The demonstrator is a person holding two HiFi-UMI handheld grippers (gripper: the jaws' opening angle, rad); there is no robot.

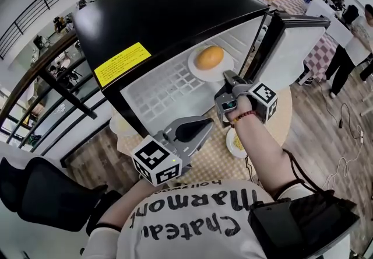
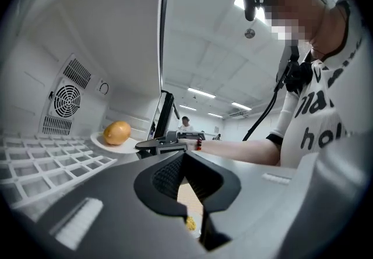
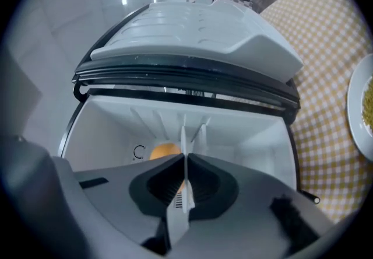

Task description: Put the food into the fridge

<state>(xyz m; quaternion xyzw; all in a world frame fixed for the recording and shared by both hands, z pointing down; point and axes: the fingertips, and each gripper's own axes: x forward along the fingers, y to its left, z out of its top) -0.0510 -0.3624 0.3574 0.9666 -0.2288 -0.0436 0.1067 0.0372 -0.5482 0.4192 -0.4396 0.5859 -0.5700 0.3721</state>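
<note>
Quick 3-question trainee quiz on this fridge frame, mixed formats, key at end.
1. True or false: the door of the fridge stands open.
2. The fingers of the right gripper clamp: A) the plate by its rim, B) a bottle, C) nothing.
3. Fill in: the yellow food on that plate sits ___ the fridge.
Key: 1 true; 2 A; 3 inside.

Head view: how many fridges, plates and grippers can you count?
Fridge: 1
Plates: 2, the plate in the fridge and the plate on the table; a white shape by the fridge's left corner may be a third
Grippers: 2, the left gripper and the right gripper
Total: 5
</note>
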